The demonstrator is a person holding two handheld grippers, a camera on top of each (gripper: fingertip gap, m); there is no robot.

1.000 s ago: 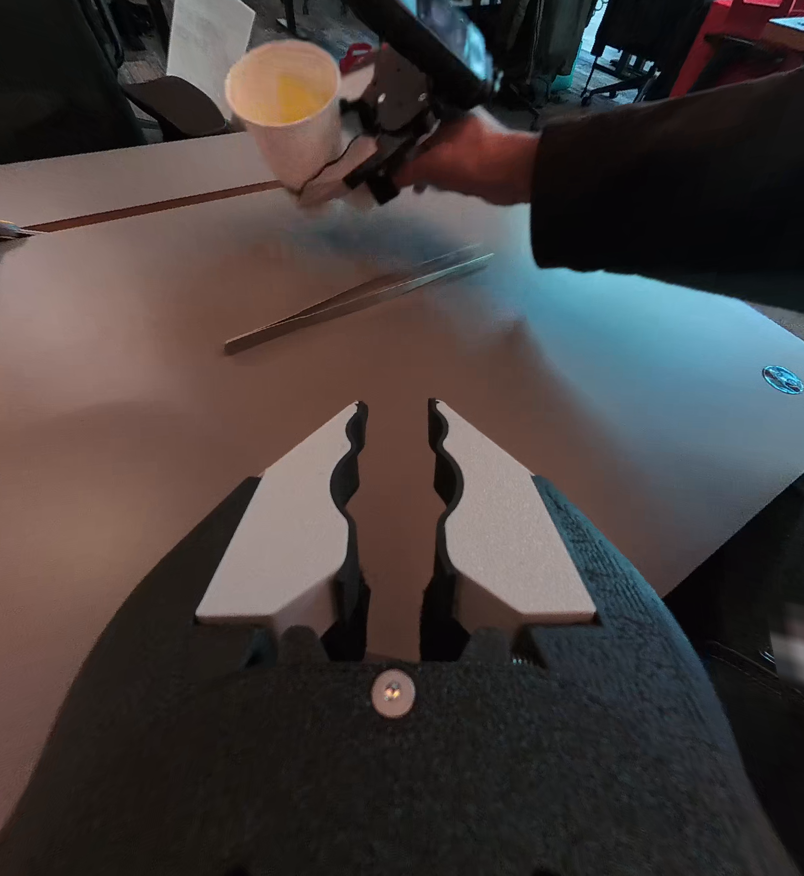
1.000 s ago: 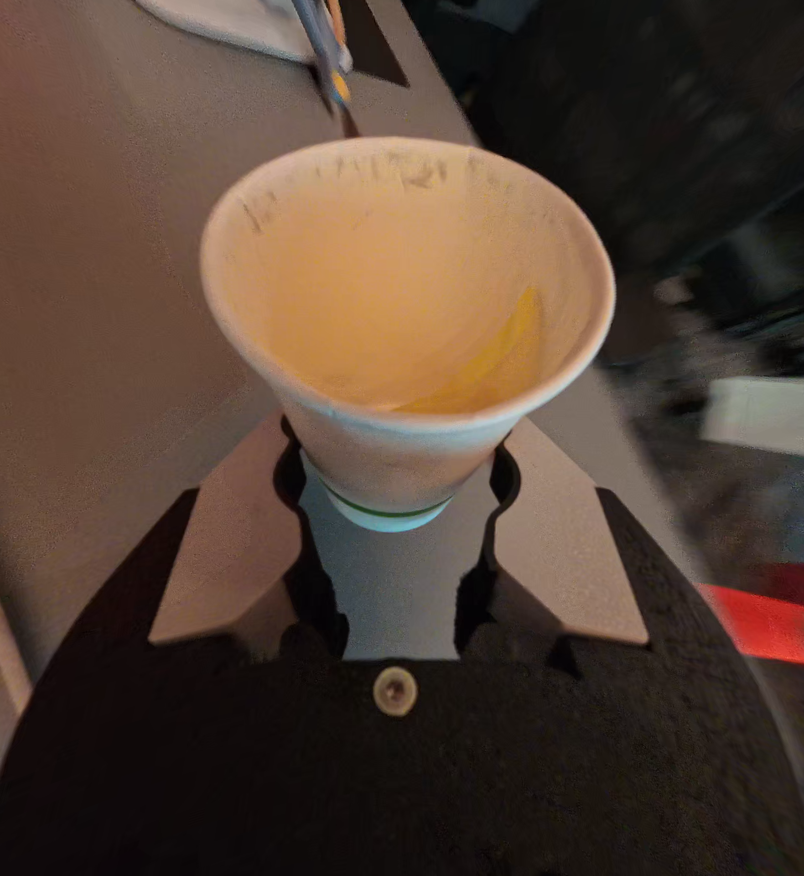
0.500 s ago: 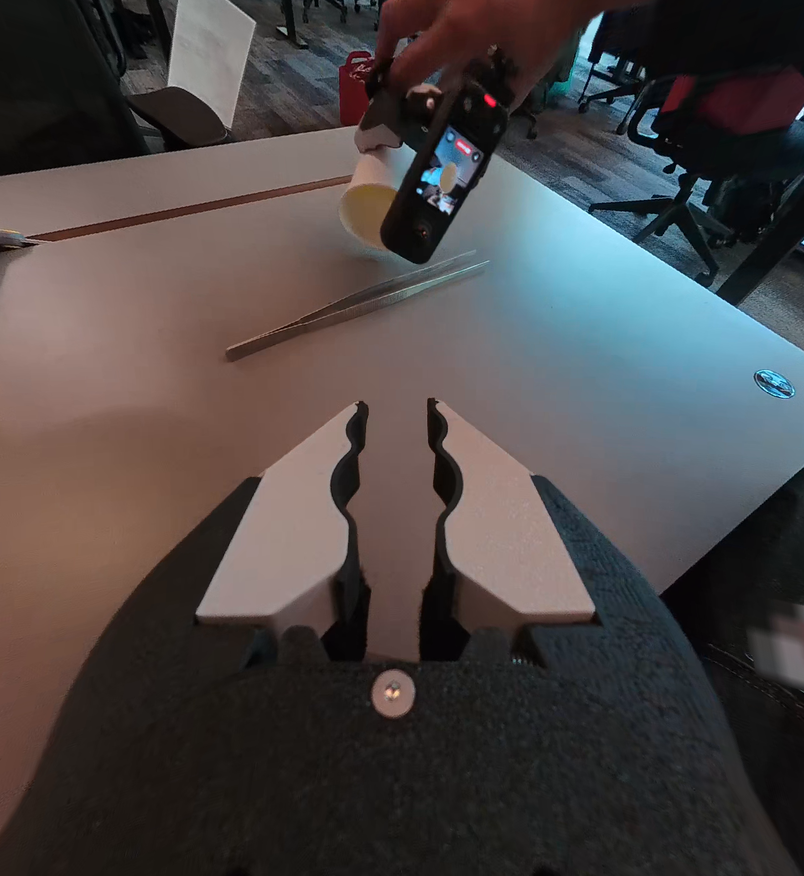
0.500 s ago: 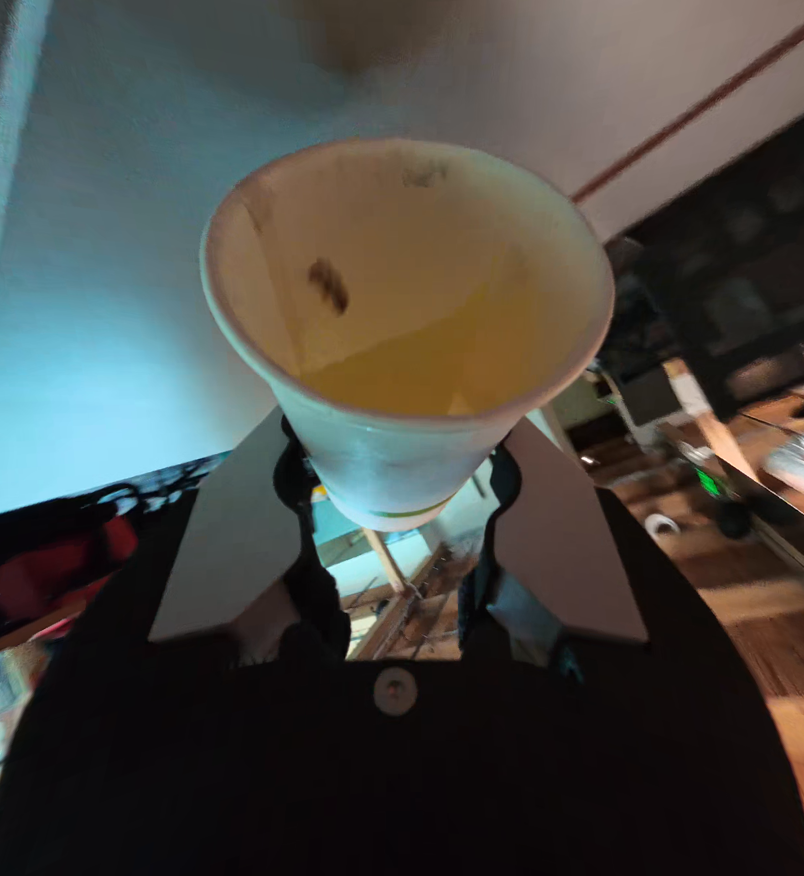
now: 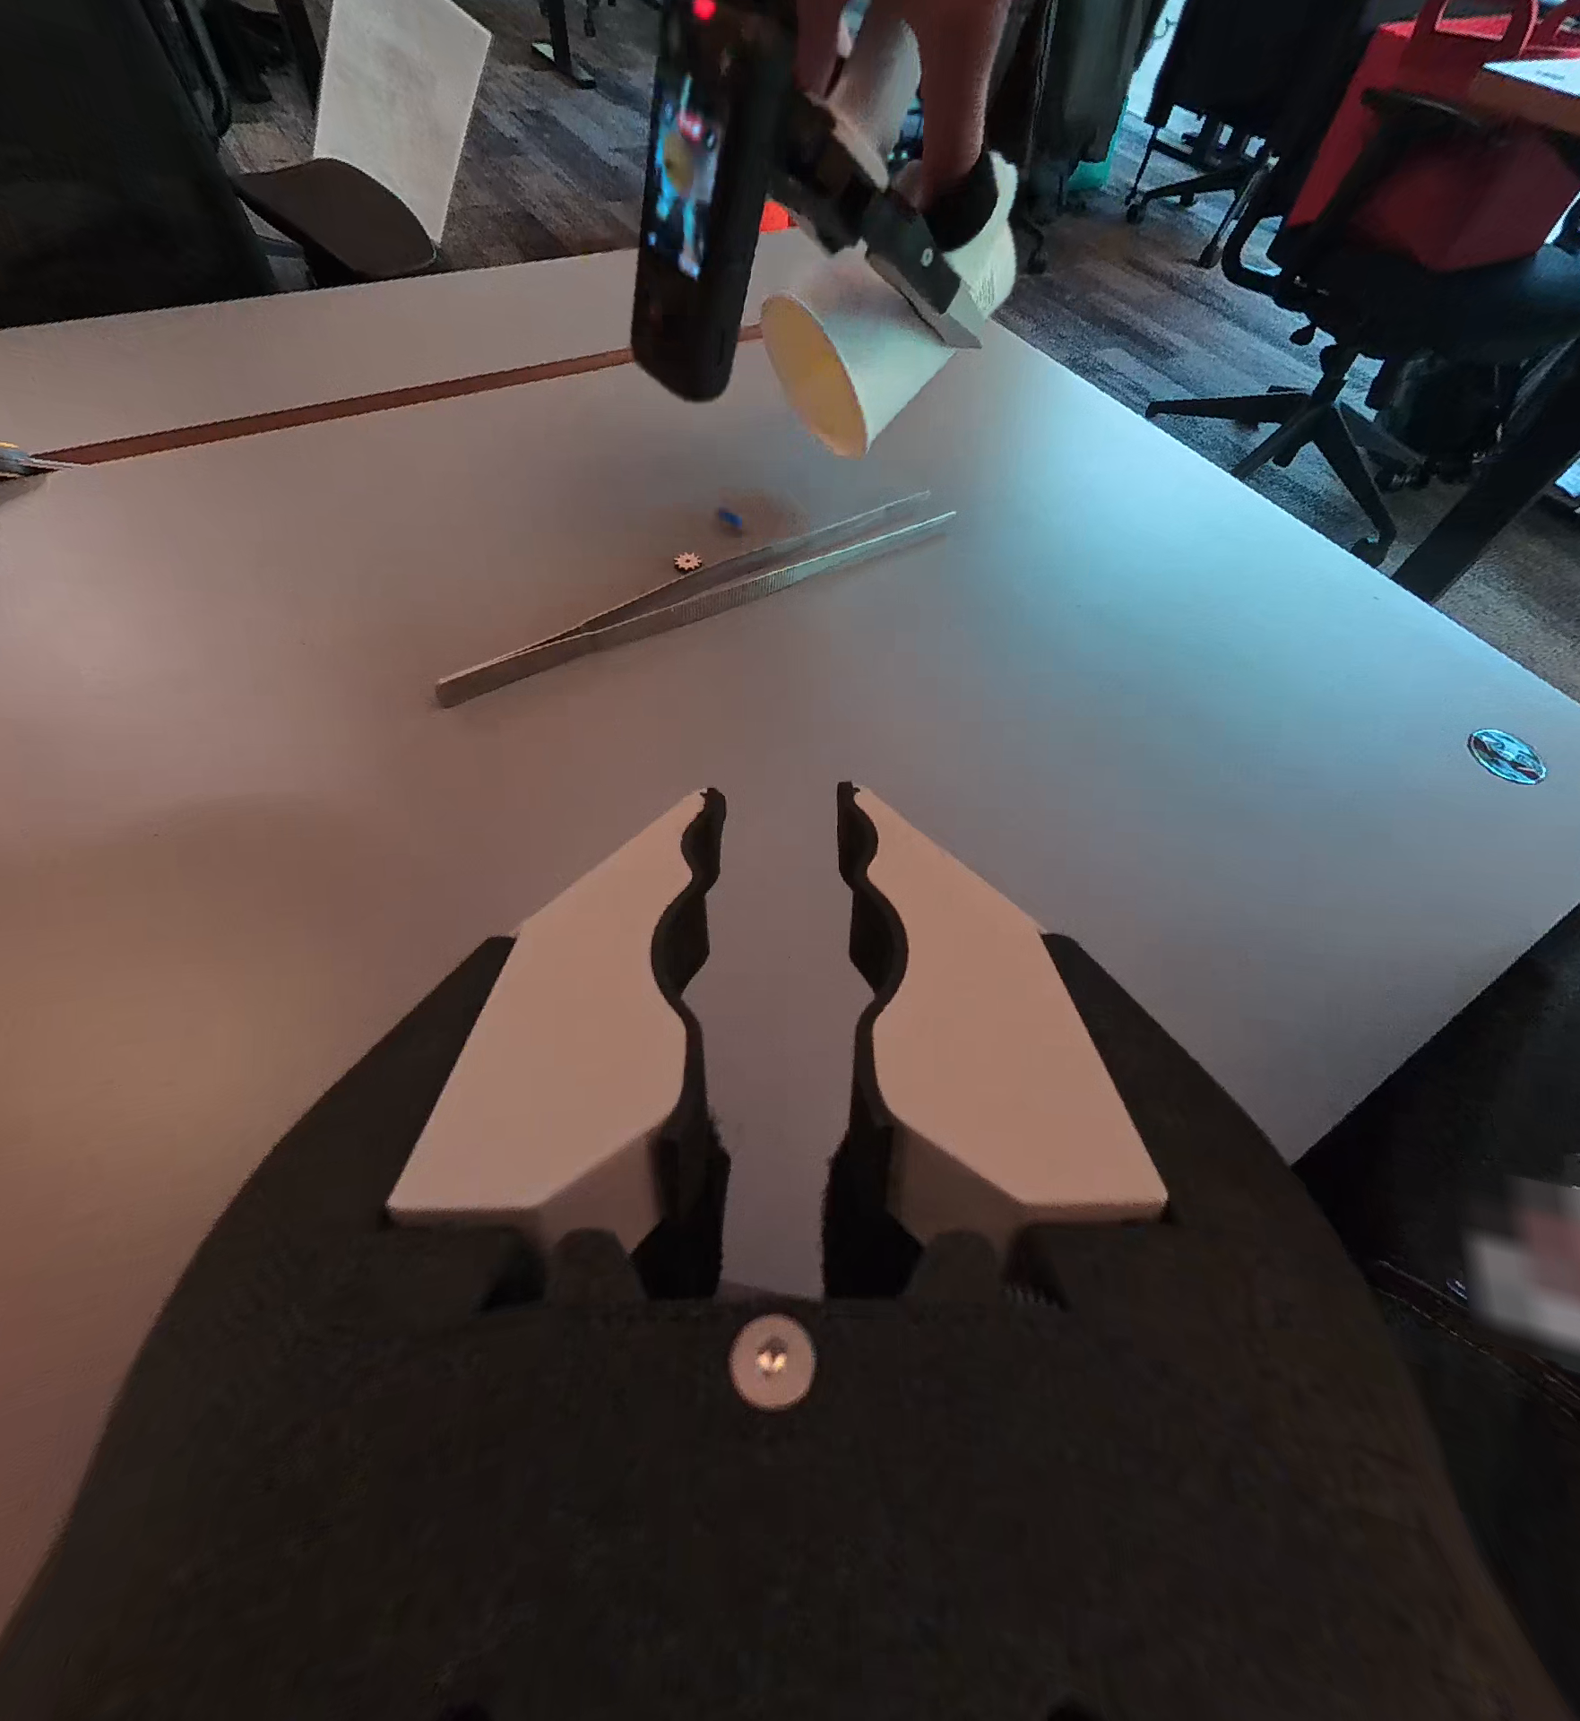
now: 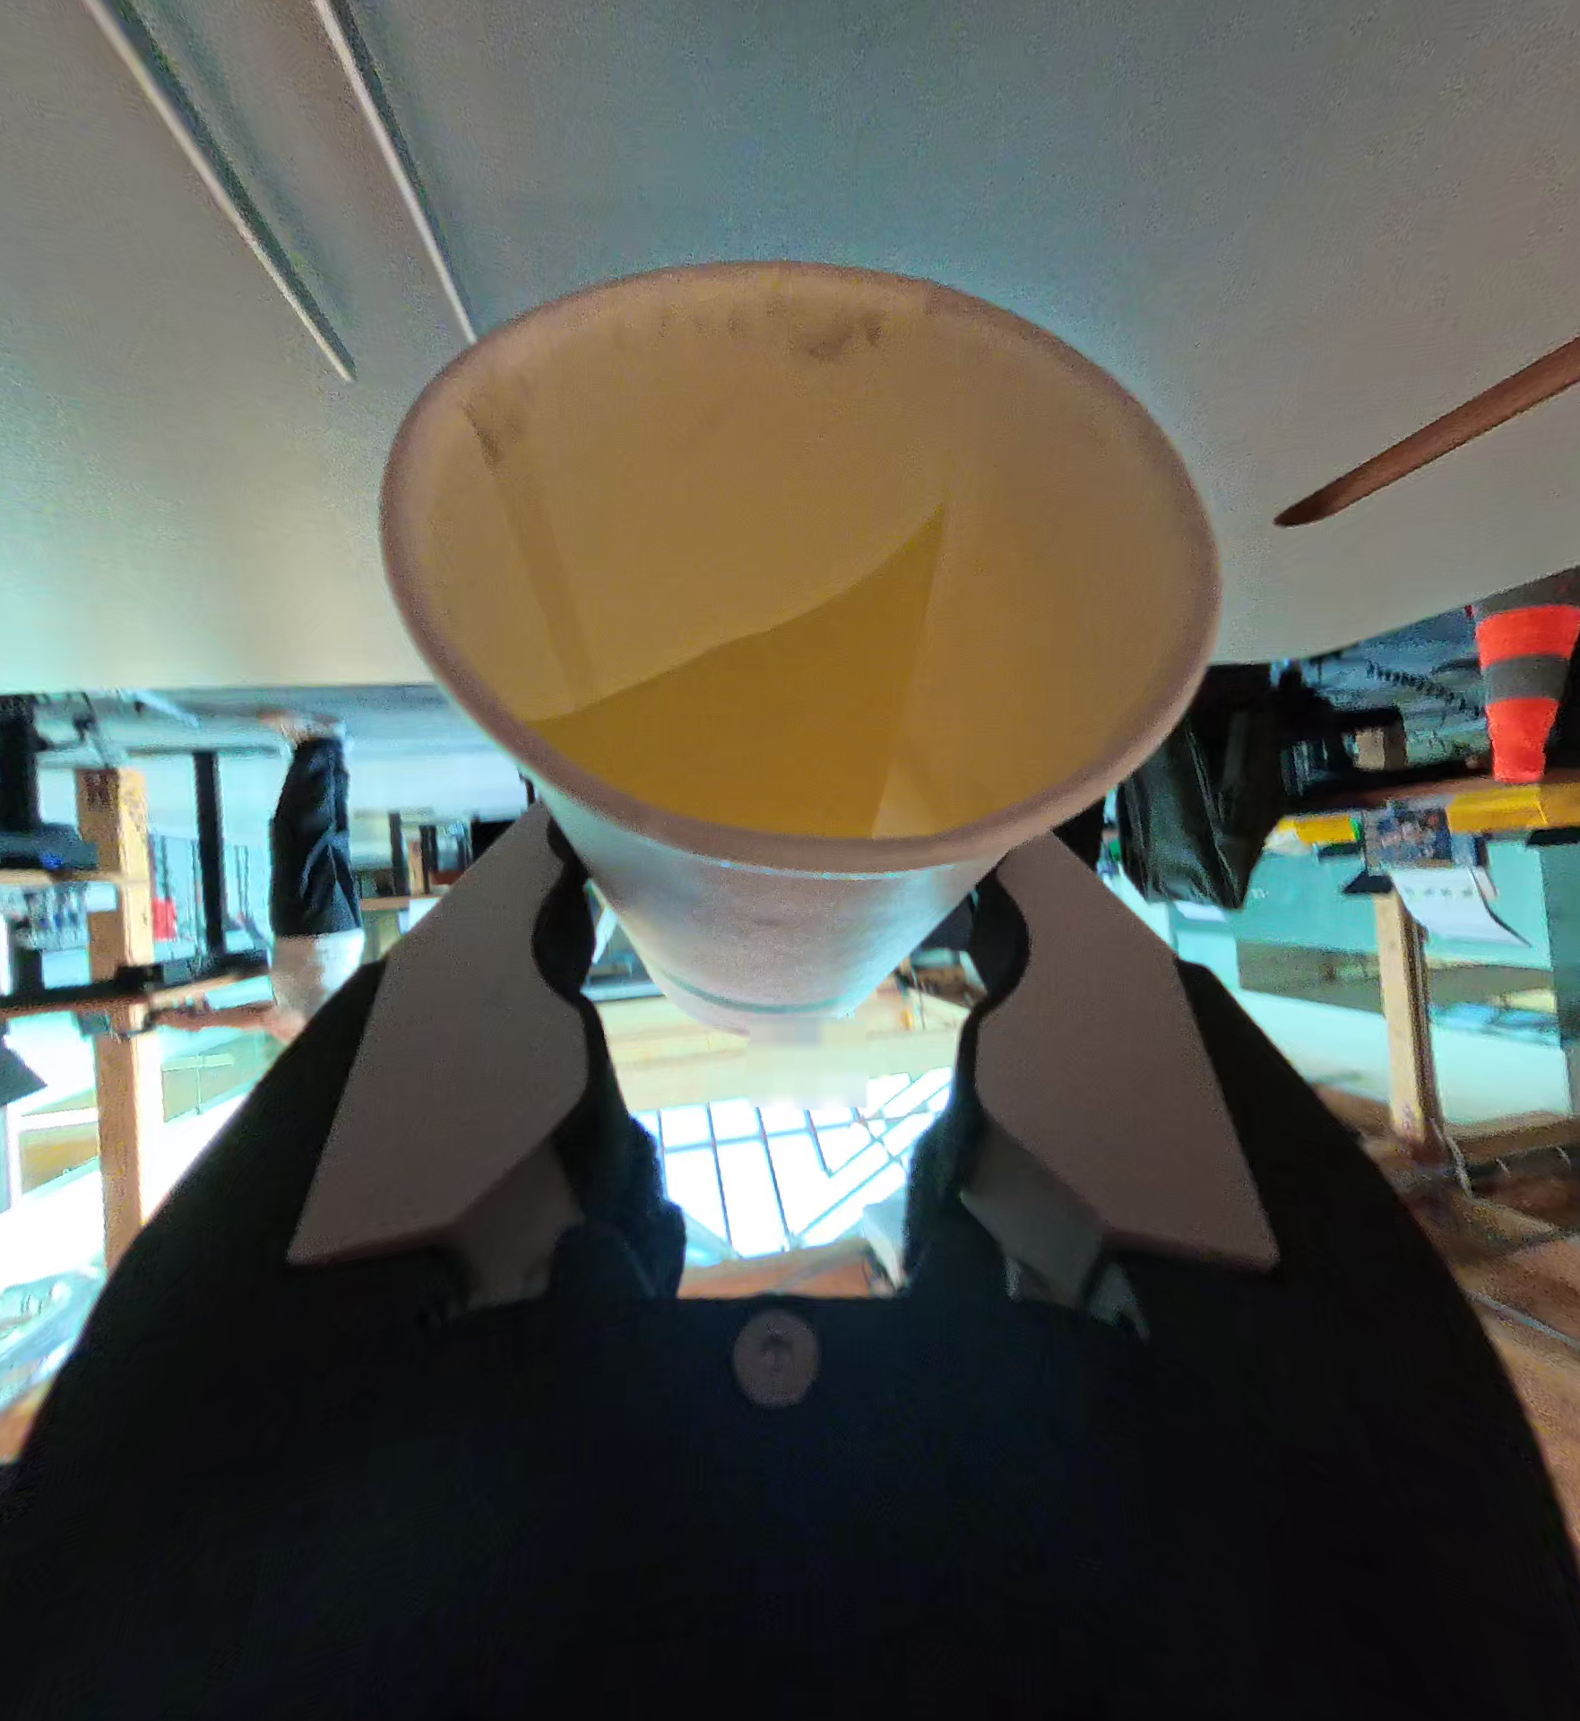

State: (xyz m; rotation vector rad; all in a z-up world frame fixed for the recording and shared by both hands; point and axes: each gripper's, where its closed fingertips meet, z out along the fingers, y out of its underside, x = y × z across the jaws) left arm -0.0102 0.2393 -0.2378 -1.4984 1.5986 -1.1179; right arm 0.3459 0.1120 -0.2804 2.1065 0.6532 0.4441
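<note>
1. Tweezers [image 5: 693, 596] lie on the table [image 5: 1140, 652]; a tiny gear [image 5: 688, 561] and blue bit [image 5: 728, 518] rest just beside them.
2. Right gripper [image 6: 781, 894] clamps a tipped, emptied paper cup [image 6: 795, 577] above the tweezers.
3. Left gripper [image 5: 776, 796] hovers near the tweezers, parted, empty.

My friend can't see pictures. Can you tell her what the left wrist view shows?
The right gripper tips a white paper cup mouth-down above a pale table. Below it lie long metal tweezers, a tiny gear and a small blue piece. In front, the left gripper is open and empty.
</note>
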